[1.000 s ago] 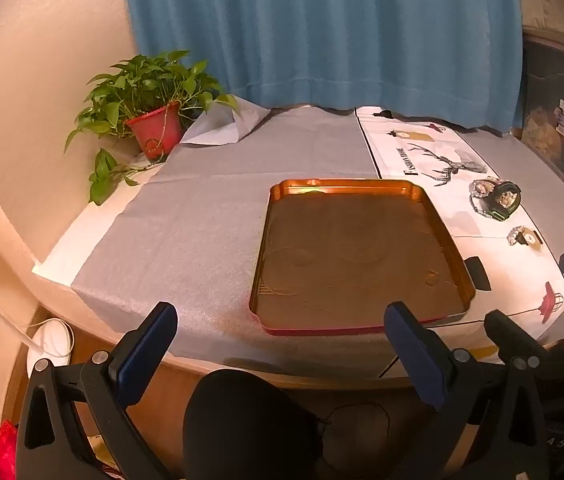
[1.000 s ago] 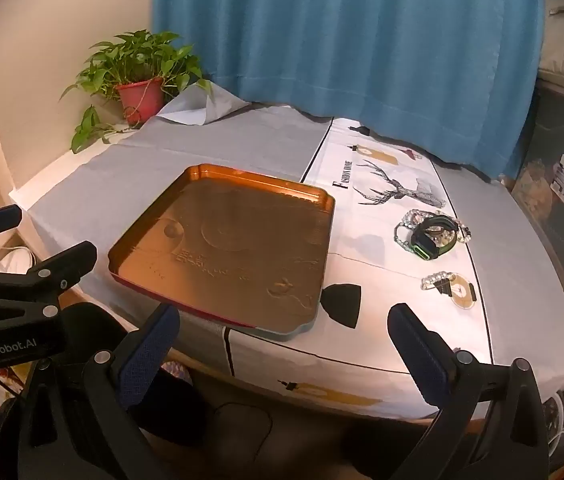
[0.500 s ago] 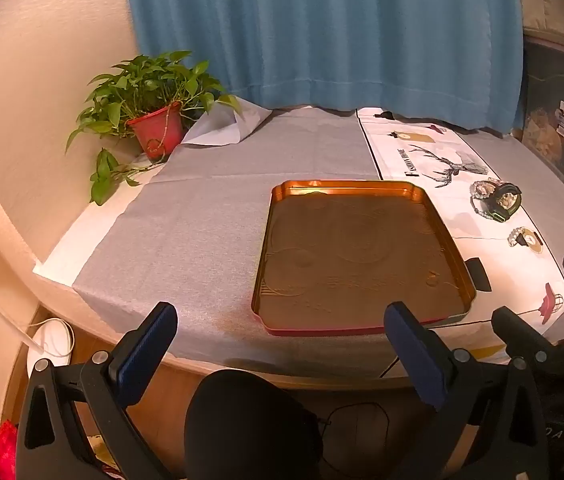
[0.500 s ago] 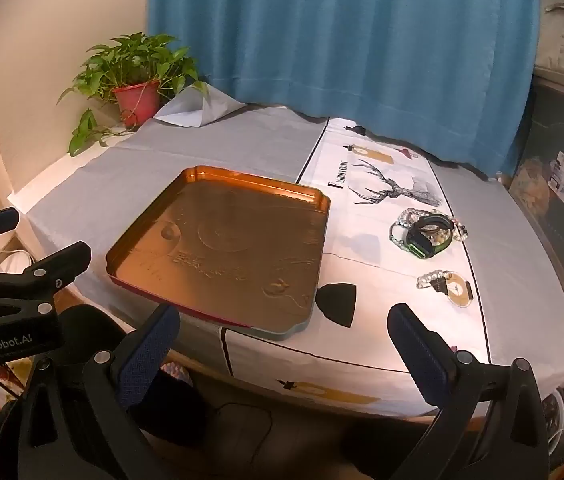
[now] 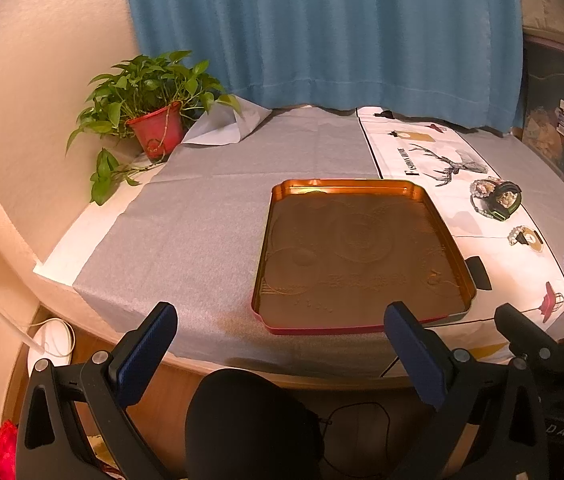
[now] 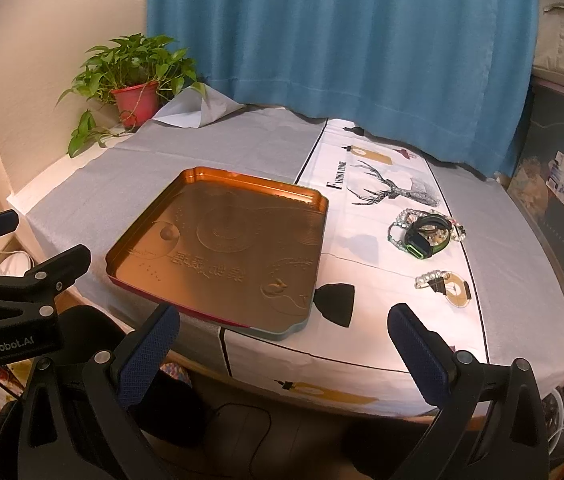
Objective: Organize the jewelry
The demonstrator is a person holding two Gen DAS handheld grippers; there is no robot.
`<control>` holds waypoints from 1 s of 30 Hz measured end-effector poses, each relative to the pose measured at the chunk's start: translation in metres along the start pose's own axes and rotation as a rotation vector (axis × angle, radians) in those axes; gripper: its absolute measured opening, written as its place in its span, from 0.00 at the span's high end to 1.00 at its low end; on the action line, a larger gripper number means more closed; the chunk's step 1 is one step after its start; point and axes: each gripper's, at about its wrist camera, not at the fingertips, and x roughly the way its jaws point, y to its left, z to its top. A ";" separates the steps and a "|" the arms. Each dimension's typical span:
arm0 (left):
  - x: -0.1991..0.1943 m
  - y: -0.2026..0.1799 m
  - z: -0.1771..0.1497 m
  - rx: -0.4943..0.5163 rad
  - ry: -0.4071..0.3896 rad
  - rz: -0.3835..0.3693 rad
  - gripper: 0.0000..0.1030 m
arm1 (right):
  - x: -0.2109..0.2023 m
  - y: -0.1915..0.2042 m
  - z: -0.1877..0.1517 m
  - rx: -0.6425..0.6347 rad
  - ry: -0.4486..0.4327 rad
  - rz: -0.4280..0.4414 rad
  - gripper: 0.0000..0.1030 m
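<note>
An empty copper tray (image 5: pixel 362 252) (image 6: pixel 221 240) lies on the table near its front edge. To its right, on a white printed runner (image 6: pixel 378 216), lie a pile of bead bracelets with a black-and-green watch (image 6: pixel 426 234) (image 5: pixel 496 198) and a smaller beaded piece on a gold disc (image 6: pixel 444 286) (image 5: pixel 526 237). My left gripper (image 5: pixel 282 344) is open and empty, before the table edge in front of the tray. My right gripper (image 6: pixel 282 340) is open and empty, before the table edge, below the tray's right corner.
A potted plant in a red pot (image 5: pixel 149 120) (image 6: pixel 133 80) stands at the back left corner. A grey cloth (image 5: pixel 209 208) covers the table. A blue curtain (image 6: pixel 342 40) hangs behind. The left gripper (image 6: pixel 21 276) shows at the left in the right wrist view.
Both grippers have drifted slightly, so the table shifts a little in view. Both stay open and empty. Nothing on the table has moved.
</note>
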 end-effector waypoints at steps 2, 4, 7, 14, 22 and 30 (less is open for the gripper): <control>-0.002 0.002 0.001 0.003 0.000 0.000 0.00 | 0.000 -0.001 0.000 0.000 -0.001 0.000 0.00; -0.001 0.003 0.001 0.005 0.000 0.001 0.00 | 0.000 -0.001 0.000 0.000 -0.002 0.001 0.00; -0.002 0.003 0.000 0.000 0.000 0.002 0.00 | 0.000 -0.001 0.000 0.004 -0.003 -0.001 0.00; -0.002 0.002 0.001 0.003 0.000 0.001 0.00 | -0.002 -0.003 0.001 0.008 -0.005 -0.003 0.00; -0.002 0.001 0.001 0.004 0.001 0.001 0.00 | -0.003 -0.003 0.002 0.008 -0.003 -0.002 0.00; -0.002 0.000 0.001 0.004 0.002 0.001 0.00 | -0.002 -0.003 0.002 0.008 -0.004 -0.002 0.00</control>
